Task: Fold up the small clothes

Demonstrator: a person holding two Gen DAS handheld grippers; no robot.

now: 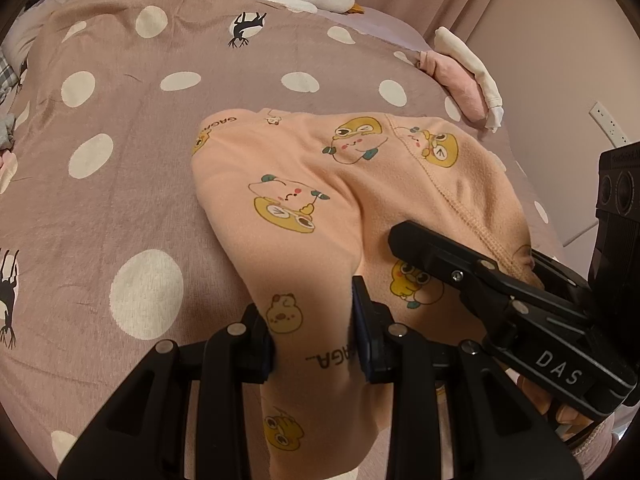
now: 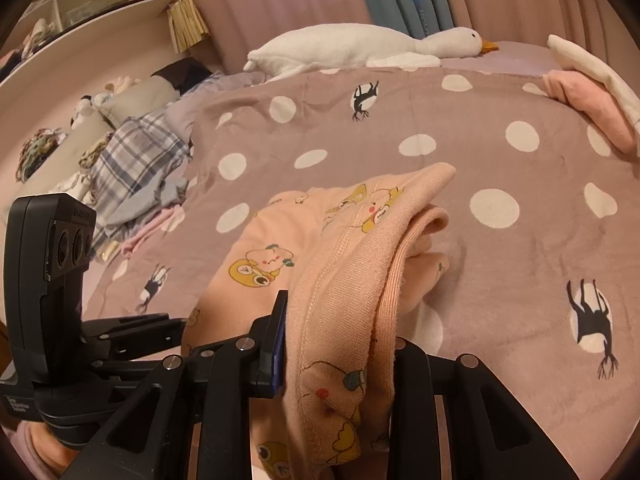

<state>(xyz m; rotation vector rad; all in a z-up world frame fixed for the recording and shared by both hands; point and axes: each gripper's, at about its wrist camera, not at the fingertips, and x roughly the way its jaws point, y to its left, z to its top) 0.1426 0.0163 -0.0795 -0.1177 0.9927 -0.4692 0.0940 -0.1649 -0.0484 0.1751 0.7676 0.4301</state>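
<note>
Garment: a small peach garment [image 1: 320, 184] with cartoon prints, lying on the bed near its front edge, partly lifted at the near end.
Long axis: in the left wrist view it runs from the near end, between the tongs, up and away to the far edge, which lies flat on the bedspread [image 1: 120, 92]; the far corner carrying the letters "GAGA" points away and to the left.
Waist edge: in the right wrist view a stitched, ribbed band of the peach garment [image 2: 344, 264] curves from the tongs up and away, with a folded layer bulging out on its right side.
Left tongs [image 1: 316, 336]: clenched on a near fold of the garment, cloth pinched between the two pads.
Right tongs [image 2: 340, 344]: grasping the thick bunched band, which fills the gap between the fingers; in the left wrist view the right tongs [image 1: 432, 248] come in from the right, resting over the cloth just beside the left pair.
Bedspread: mauve with white spots and black animal figures.
Far edge of bed: a white plush goose [image 2: 360, 46] lies along it.
Right far corner: pink and white folded clothes [image 1: 468, 76].
Left side: a heap of plaid and other clothes [image 2: 132, 168], well apart from the garment.
</note>
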